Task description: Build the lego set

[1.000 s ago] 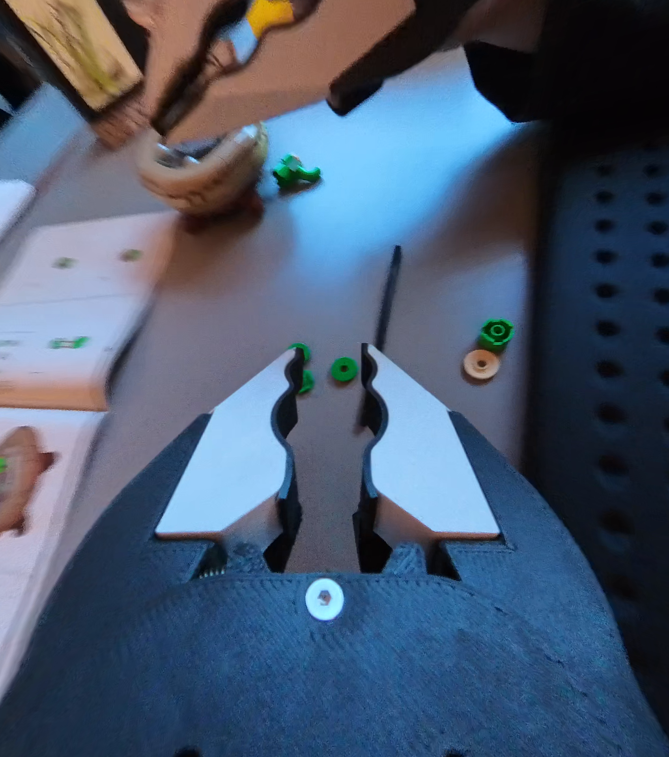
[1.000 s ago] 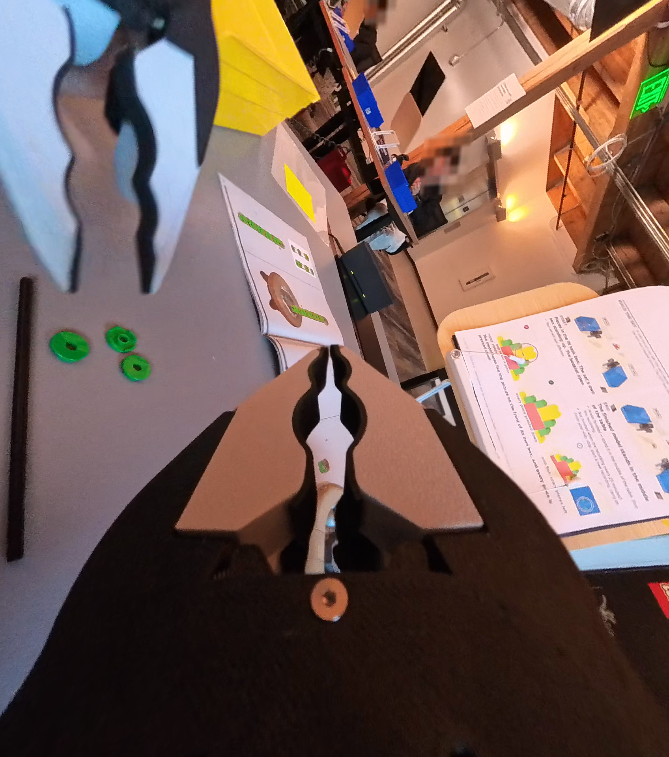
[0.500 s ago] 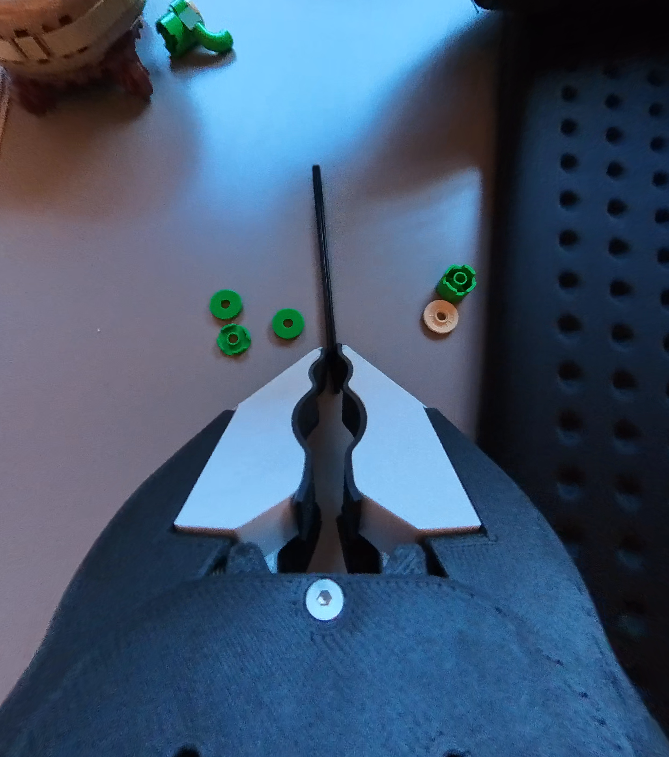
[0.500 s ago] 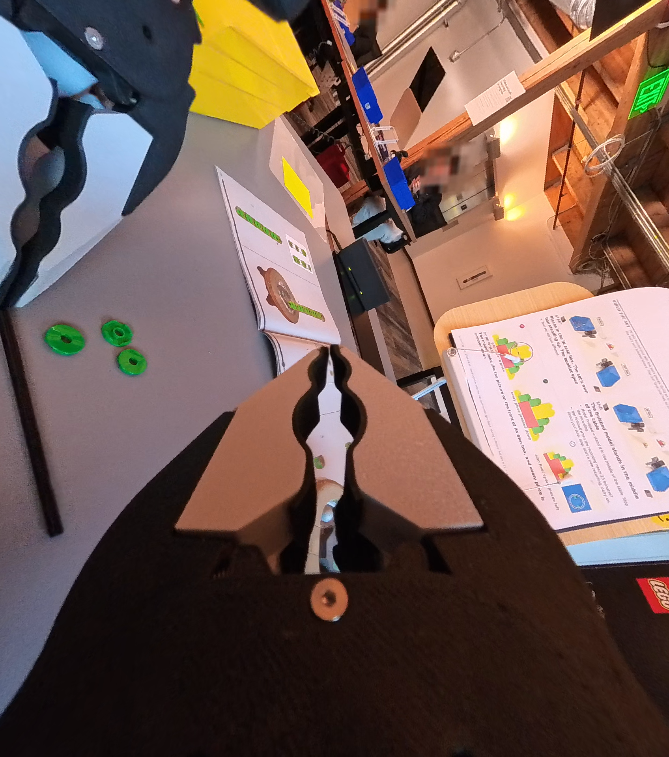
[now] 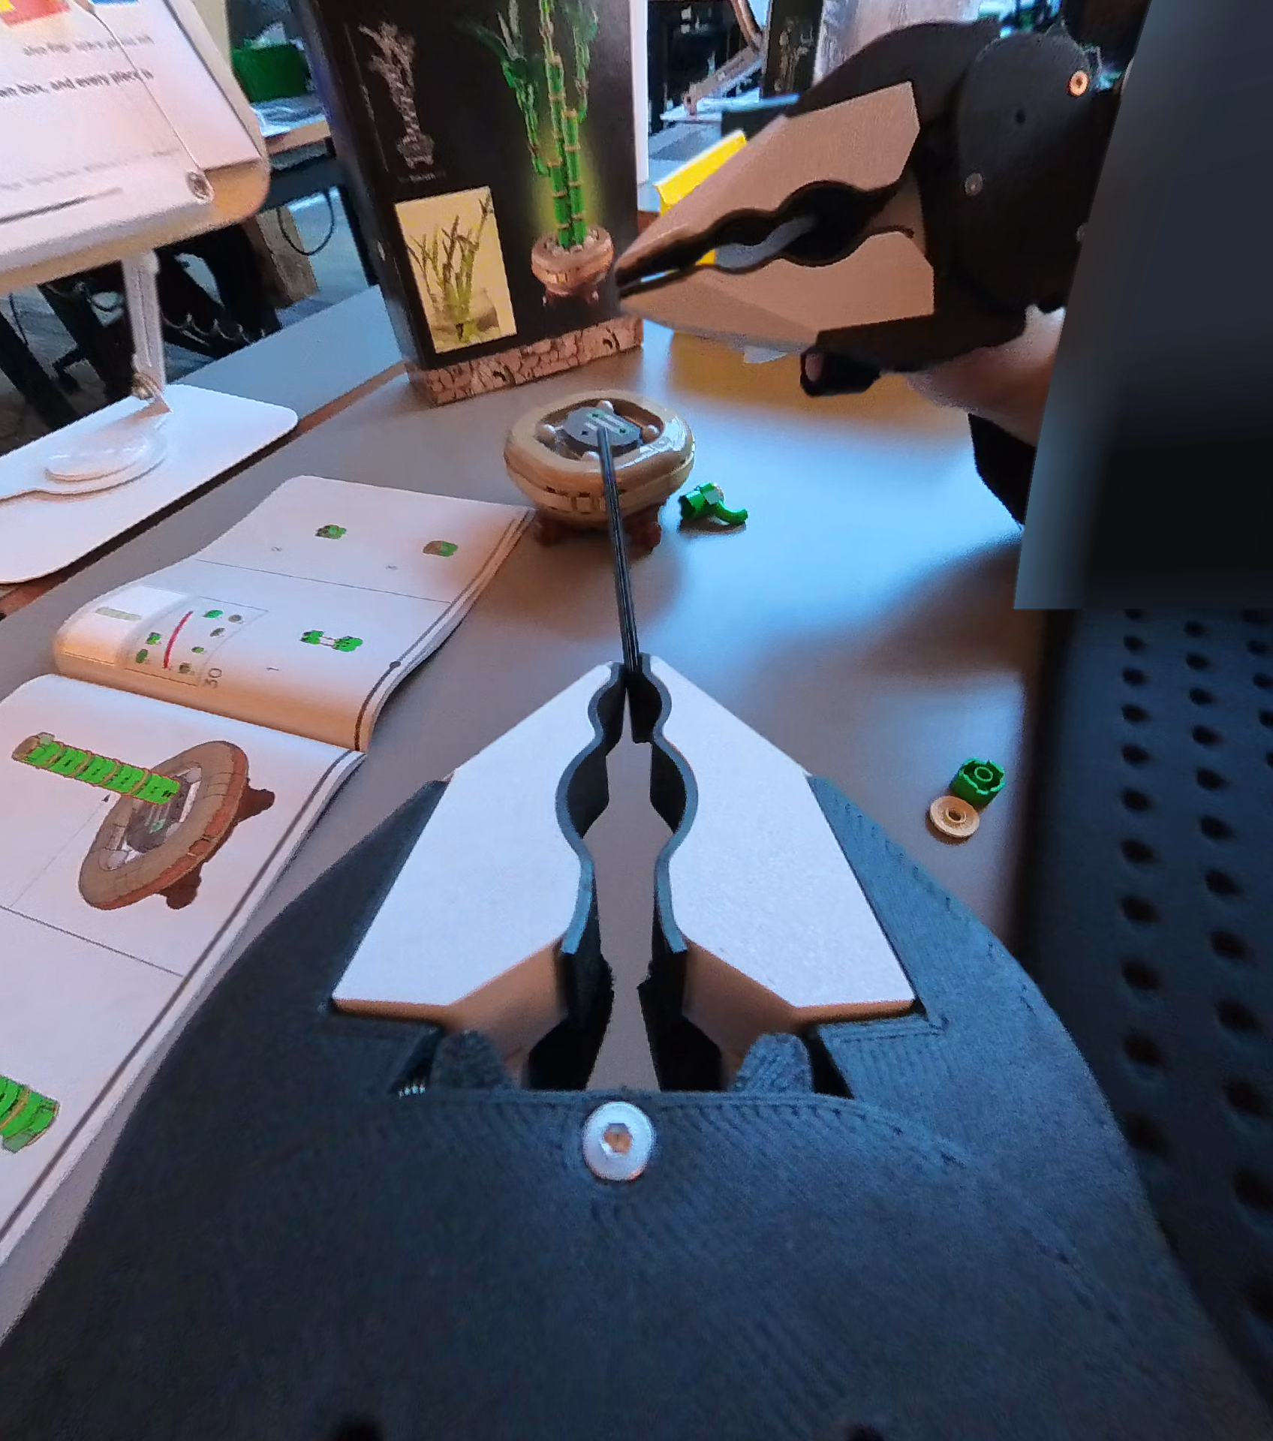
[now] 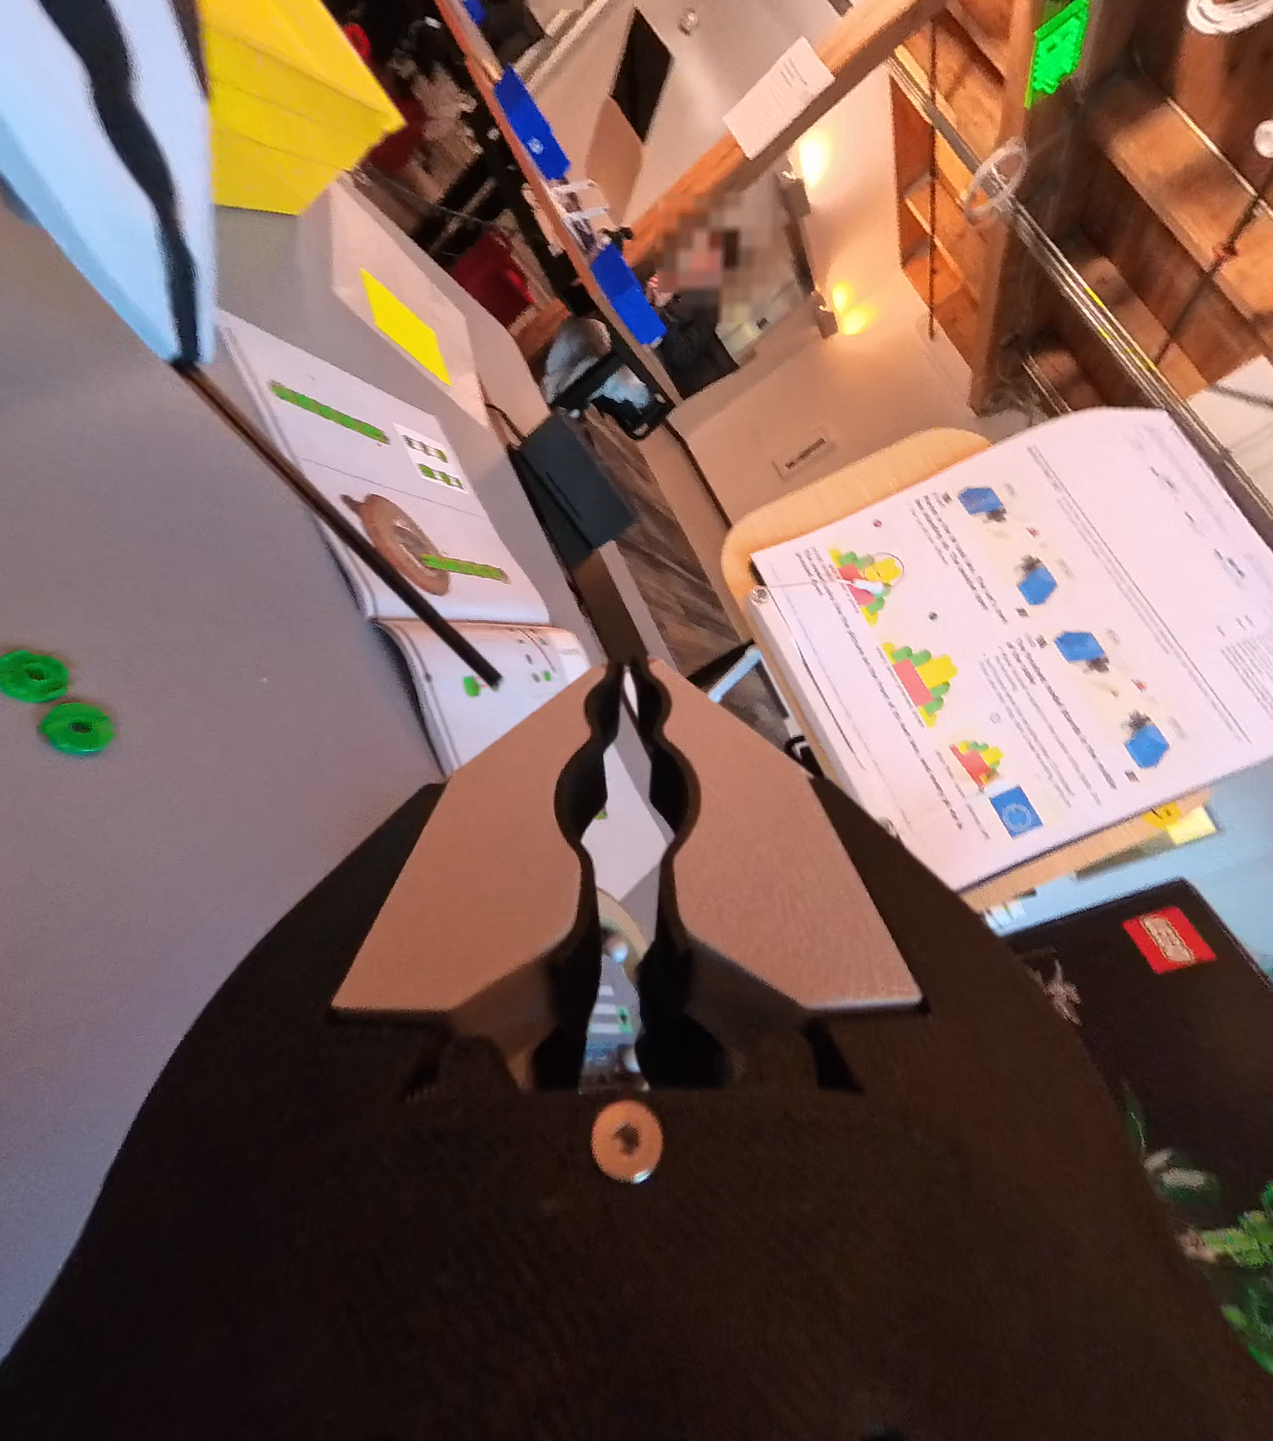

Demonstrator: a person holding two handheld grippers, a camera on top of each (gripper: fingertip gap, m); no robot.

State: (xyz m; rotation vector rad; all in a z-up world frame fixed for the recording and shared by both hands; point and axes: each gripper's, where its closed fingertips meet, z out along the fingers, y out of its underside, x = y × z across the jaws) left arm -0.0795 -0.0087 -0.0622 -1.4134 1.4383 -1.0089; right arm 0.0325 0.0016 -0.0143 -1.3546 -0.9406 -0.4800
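The thin black rod (image 5: 618, 561), lying on the counter (image 5: 813, 624) a moment ago, is now being held aloft by the closed left tongs (image 5: 629, 686), aimed at the pot (image 5: 598, 460) at twelve o'clock; the right tongs (image 6: 629, 674) are being kept nearly closed, empty.

On the table (image 5: 813, 624), the open booklet (image 5: 290, 608) lies left of the round base (image 5: 598, 460); the box (image 5: 493, 187) stands behind it, a small piece (image 5: 711, 507) just right.

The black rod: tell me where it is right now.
The black rod is pinched at the tip of the left gripper, off the table, pointing toward the tan pot beyond the open booklet.
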